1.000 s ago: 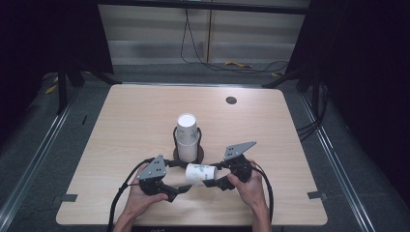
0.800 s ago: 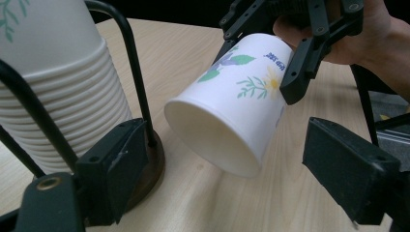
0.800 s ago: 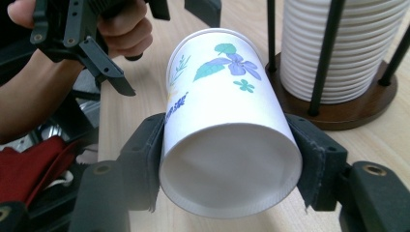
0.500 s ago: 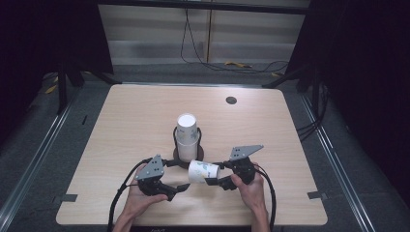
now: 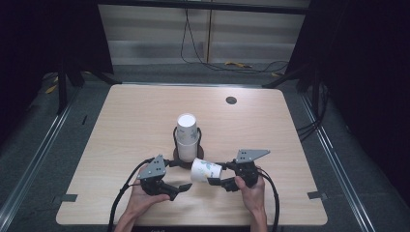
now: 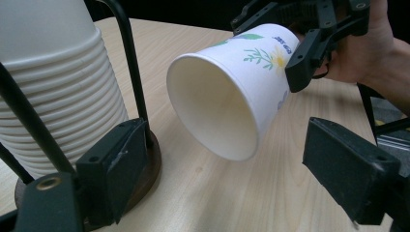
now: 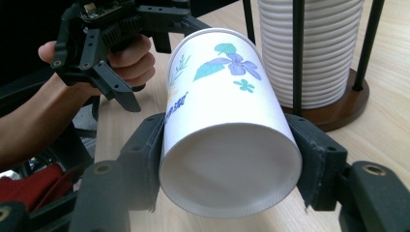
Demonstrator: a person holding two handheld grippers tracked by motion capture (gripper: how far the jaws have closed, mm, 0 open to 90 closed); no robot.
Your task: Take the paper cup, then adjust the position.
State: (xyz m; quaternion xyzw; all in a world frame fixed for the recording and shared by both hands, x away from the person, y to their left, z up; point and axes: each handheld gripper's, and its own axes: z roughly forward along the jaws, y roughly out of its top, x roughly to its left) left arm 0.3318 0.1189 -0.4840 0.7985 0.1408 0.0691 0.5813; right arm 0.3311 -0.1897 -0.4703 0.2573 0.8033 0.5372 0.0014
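Note:
A white paper cup (image 5: pixel 205 170) printed with flowers lies on its side above the table, clamped near its base by my right gripper (image 5: pixel 215 176). In the right gripper view the cup (image 7: pixel 227 121) shows its base, both pads pressing its wall. Its open mouth (image 6: pixel 212 111) points toward my left gripper (image 5: pixel 180 175), which stands open just short of the rim, nothing between its jaws. A tall stack of white cups (image 5: pixel 186 137) stands in a black wire holder on a round wooden base (image 7: pixel 338 111), right behind the held cup.
The light wood table (image 5: pixel 121 125) has a small dark grommet (image 5: pixel 231 100) at the back right. Cables trail from both grippers toward the front edge. A person's hands (image 5: pixel 249 195) hold the grippers. Dark floor and rails surround the table.
My right gripper has shifted slightly to the right with the cup, drawing it a little away from the stack. The left gripper has stayed put.

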